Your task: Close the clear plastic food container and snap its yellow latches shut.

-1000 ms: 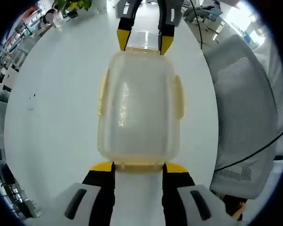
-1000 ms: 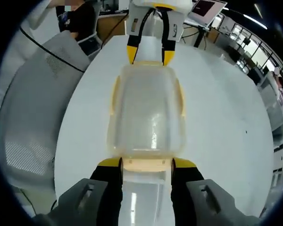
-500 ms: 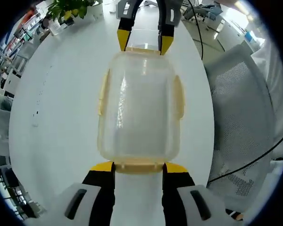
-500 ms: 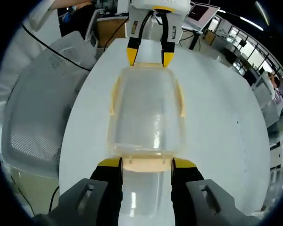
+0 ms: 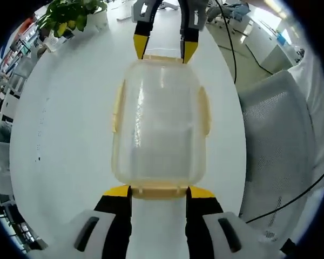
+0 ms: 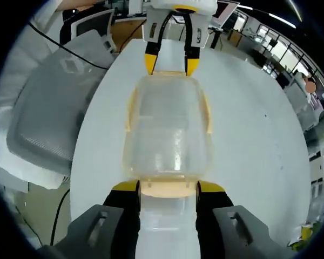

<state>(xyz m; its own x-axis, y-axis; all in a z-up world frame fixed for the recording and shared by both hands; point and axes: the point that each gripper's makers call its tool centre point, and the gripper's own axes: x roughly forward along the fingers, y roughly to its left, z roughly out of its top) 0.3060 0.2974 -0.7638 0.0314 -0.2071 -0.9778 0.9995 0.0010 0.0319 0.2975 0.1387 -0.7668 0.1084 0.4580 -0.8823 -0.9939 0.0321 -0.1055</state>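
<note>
Your left gripper [image 5: 159,191] sits at the near end of the clear plastic food container [image 5: 161,121], its two yellow-tipped jaws spread wide with the container's near end latch [image 5: 159,190] lying in the gap between them; the jaw tips touch the corners of that end, and the jaws are apart, not clamped on anything. At the far end of the container, straight ahead of your left gripper, the right gripper [image 5: 163,48] comes down into the left gripper view, its jaws likewise spread and its yellow tips against the far rim. From the right gripper view the picture mirrors this: your right gripper [image 6: 168,187] has its jaws apart on either side of the end latch [image 6: 168,188] nearest it, and the left gripper [image 6: 171,63] meets the container [image 6: 168,129] at the opposite end. The lid is seated on the box, and the container lies lengthwise between your two grippers on the white table [image 5: 65,124]. The long yellow side latches [image 5: 117,105] lie flat along both flanks of the container, one to each side of the line between your grippers; whether they are fully snapped cannot be told. A grey mesh chair [image 5: 275,145] stands off the table edge to the right of your left gripper, and a green plant [image 5: 65,13] sits far ahead of it to the left.
</note>
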